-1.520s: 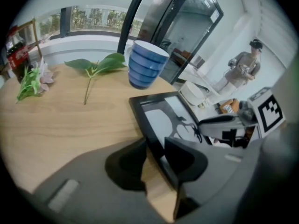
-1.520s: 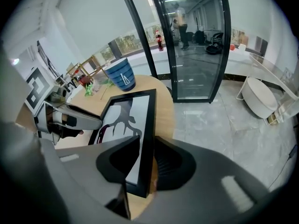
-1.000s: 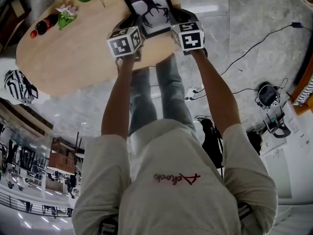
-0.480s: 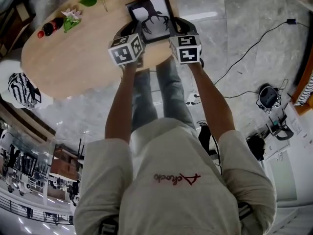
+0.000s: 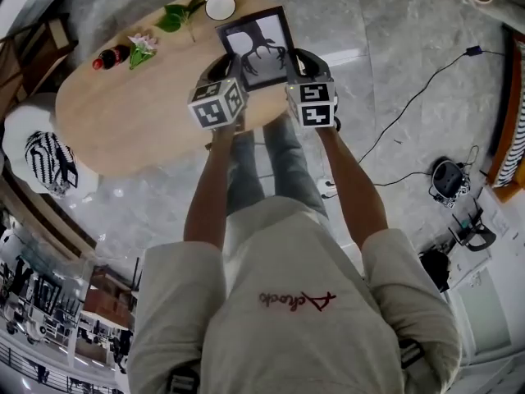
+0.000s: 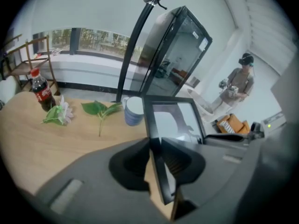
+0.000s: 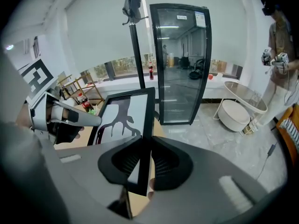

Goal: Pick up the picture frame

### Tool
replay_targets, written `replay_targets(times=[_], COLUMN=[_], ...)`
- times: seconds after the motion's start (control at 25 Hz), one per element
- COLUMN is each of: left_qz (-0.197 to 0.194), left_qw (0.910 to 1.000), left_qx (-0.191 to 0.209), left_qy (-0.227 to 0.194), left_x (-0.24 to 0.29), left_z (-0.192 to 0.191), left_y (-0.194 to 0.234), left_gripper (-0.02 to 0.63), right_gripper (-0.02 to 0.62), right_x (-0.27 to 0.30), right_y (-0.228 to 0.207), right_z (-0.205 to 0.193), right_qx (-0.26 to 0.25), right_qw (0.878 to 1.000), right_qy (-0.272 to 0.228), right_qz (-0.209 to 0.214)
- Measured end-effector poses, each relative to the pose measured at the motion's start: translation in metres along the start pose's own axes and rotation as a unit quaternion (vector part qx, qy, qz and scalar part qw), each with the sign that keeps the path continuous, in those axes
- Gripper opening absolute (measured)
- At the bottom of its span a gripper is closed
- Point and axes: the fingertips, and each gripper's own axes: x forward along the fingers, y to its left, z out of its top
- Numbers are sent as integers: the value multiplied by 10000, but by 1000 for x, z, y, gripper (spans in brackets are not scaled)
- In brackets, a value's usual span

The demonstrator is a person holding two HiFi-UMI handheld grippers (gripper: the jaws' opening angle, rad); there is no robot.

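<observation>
The picture frame (image 5: 256,39) is black with a dark antler-like print on white. It hangs tilted over the right end of the oval wooden table (image 5: 139,113), held by its two side edges. My left gripper (image 5: 230,64) has just been closing its jaws and is shut on the frame's left edge (image 6: 159,162). In the left gripper view the frame (image 6: 173,120) rises ahead of the jaws. My right gripper (image 5: 300,61) is shut on the right edge, and the frame (image 7: 124,113) stands up from between its jaws (image 7: 145,160).
On the table's far side lie a cola bottle (image 5: 111,57), a pink flower (image 5: 141,46), a leafy sprig (image 5: 176,15) and a cup (image 5: 220,6). A glass cabinet (image 7: 180,64) stands beyond. A cable (image 5: 426,80) crosses the marble floor. A person (image 6: 240,83) stands at the far right.
Both grippers have risen together with the frame between them. The frame has lifted away from the table and tipped up more.
</observation>
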Motion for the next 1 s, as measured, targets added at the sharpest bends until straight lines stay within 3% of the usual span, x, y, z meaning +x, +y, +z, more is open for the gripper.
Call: replay_targets(times=[0.52,1.0], left_qz=[-81,-246], left_qw=[9949,9788], left_qx=[269,847], left_qy=[-967,-1849], left_x=[-94,-186], left_z=[102,198], left_y=[-35,-96], left_gripper=[77,78], right_gripper=[71,71], right_x=[-75,-168], right_y=[25,33], right_z=[116,222], right_qx=[-565,-882], right_qw=[9944,9784], right_qy=[-872,-1820], right_qz=[-207,-433])
